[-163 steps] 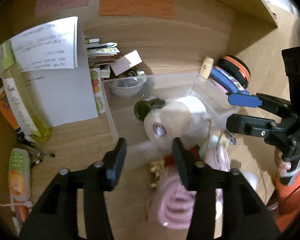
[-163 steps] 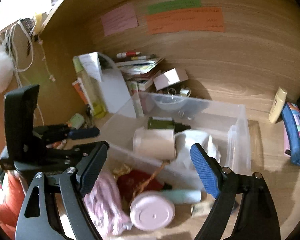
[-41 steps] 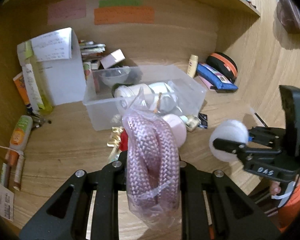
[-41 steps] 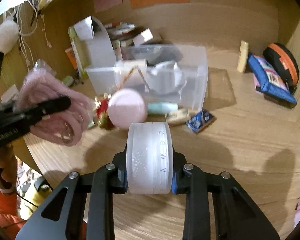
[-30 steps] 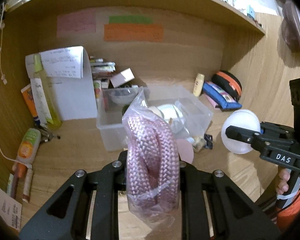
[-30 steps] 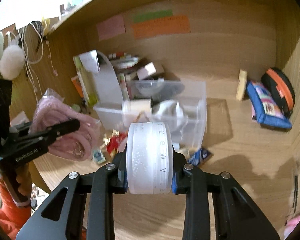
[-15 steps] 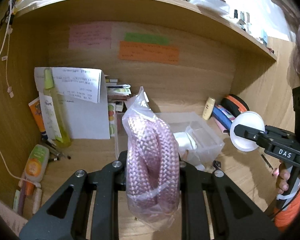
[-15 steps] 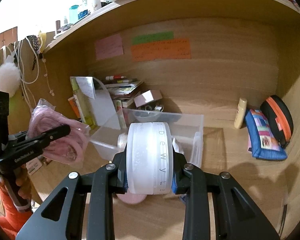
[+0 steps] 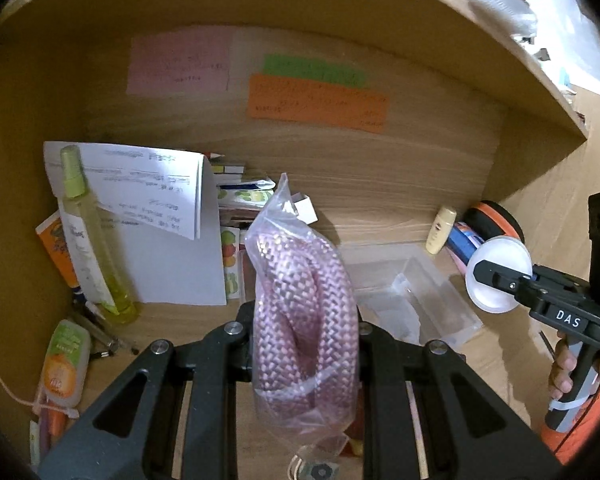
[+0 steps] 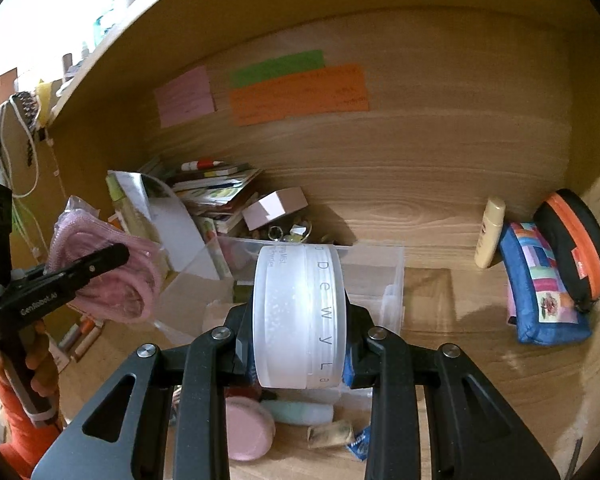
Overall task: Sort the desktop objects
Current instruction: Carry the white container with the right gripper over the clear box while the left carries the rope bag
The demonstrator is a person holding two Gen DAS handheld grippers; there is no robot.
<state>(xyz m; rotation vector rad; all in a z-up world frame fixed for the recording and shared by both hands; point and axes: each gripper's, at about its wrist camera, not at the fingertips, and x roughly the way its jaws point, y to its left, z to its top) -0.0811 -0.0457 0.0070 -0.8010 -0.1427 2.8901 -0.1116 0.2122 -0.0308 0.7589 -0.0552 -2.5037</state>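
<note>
My left gripper (image 9: 305, 354) is shut on a coiled pink rope in a clear plastic bag (image 9: 305, 312), held in the air in front of the desk. The same bagged rope (image 10: 108, 276) shows at the left of the right wrist view, clamped in the left gripper (image 10: 116, 256). My right gripper (image 10: 300, 344) is shut on a frosted white round jar (image 10: 300, 316) with grey lettering. That jar (image 9: 498, 276) appears at the right of the left wrist view in the right gripper (image 9: 488, 276). A clear plastic bin (image 9: 448, 292) stands on the desk behind both.
Papers and a yellow-green spray bottle (image 9: 88, 232) lean at the back left. A cream tube (image 10: 489, 232), a blue pouch (image 10: 540, 288) and a black-orange case (image 10: 576, 240) sit at the back right. A pink round case (image 10: 246, 434) and small items lie before the bin.
Both grippers have risen and drawn back from the desk with their loads. The bin and desk clutter now sit lower and farther off; more of the sticky notes and the shelf shows.
</note>
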